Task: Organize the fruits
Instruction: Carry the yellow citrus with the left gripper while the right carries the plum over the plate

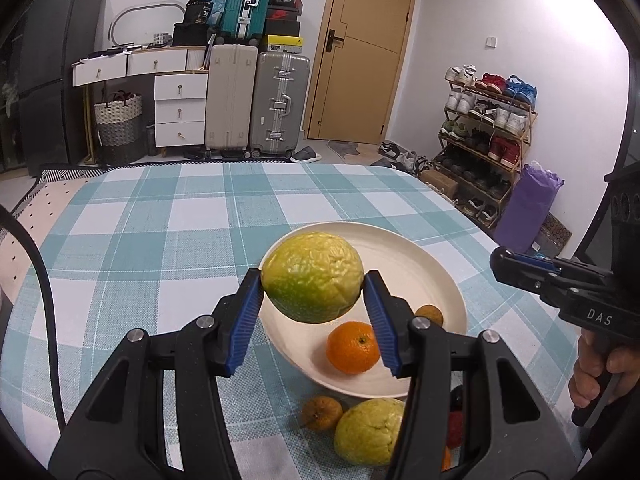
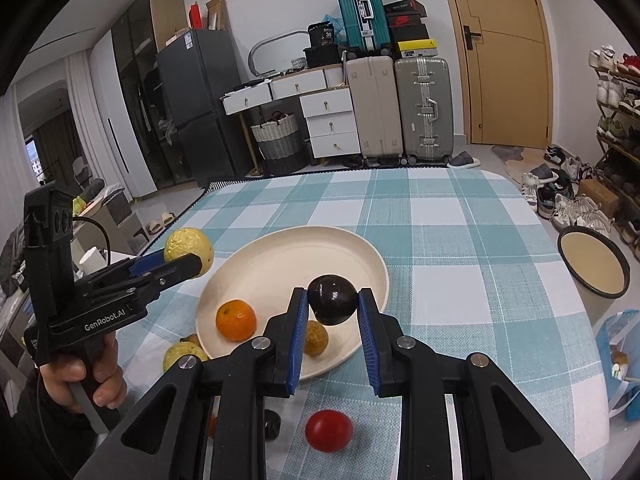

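Left wrist view: left gripper point(image 1: 313, 280) clamped on bumpy yellow-green round fruit point(image 1: 313, 277), frame centre, held above near-left rim of cream round plate point(image 1: 432, 264).
Plate contents: orange mandarin point(image 1: 353, 346); small brown fruit point(image 1: 430, 315), lower centre.
Right wrist view: right gripper point(image 2: 333, 305) clamped on dark purple round fruit point(image 2: 333, 299), hovering over plate's right part.
Key relation: plate lies ahead of and below both held fruits; right gripper looks nearer its middle.
Off plate: red round fruit point(image 2: 329, 430), bottom centre, on checked cloth.
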`<action>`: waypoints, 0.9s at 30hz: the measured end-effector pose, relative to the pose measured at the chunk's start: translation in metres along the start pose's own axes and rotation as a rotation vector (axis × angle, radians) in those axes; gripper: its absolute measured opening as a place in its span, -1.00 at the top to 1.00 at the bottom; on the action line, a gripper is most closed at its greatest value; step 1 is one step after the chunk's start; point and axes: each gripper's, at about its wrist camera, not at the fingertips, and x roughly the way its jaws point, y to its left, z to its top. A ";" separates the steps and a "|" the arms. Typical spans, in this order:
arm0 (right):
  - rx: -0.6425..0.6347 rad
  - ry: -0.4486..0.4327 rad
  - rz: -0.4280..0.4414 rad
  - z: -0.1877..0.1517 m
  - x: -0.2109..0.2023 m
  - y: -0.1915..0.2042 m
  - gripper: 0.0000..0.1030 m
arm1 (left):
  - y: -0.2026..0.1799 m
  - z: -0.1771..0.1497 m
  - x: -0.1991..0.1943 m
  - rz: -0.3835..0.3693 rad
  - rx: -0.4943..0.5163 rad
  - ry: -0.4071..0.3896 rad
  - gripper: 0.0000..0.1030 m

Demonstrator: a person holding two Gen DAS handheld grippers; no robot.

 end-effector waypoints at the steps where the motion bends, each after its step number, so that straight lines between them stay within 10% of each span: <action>1: 0.000 0.006 -0.001 0.001 0.004 -0.001 0.50 | 0.001 0.000 0.002 0.001 -0.002 0.002 0.05; 27: -0.009 0.147 -0.033 -0.005 0.073 -0.005 0.49 | 0.003 -0.010 0.036 0.009 0.020 0.109 0.05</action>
